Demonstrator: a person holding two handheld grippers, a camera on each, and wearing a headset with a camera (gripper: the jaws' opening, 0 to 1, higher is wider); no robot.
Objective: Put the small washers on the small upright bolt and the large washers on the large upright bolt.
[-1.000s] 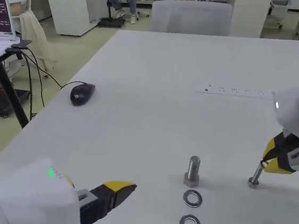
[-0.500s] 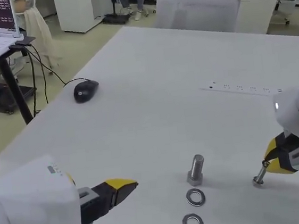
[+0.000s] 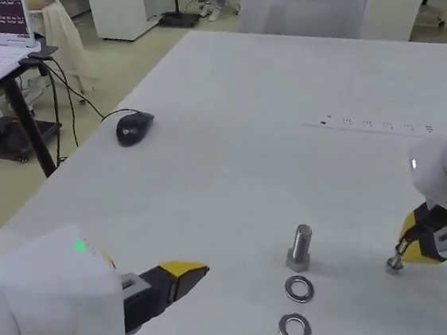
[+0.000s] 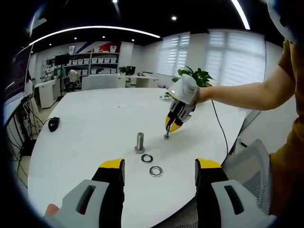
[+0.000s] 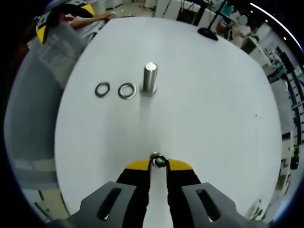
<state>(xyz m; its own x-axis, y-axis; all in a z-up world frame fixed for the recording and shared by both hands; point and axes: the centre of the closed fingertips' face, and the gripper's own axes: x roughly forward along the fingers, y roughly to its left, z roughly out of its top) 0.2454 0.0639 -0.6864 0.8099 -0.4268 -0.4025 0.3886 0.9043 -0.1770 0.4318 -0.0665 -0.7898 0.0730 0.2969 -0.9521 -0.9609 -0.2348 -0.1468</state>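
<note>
The right claw [image 5: 157, 166] pinches the small bolt [image 3: 394, 262] on the table [image 3: 228, 135]. The left claw [image 4: 160, 166] gapes wide, left of two washers [image 3: 299, 288].

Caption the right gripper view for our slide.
Right gripper pinches the small bolt; large bolt and two washers sit beyond.

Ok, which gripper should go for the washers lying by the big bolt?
Left. The left gripper is open, empty and aimed at the two washers beside the big bolt. The right gripper is closed on the small bolt, further off.
</note>
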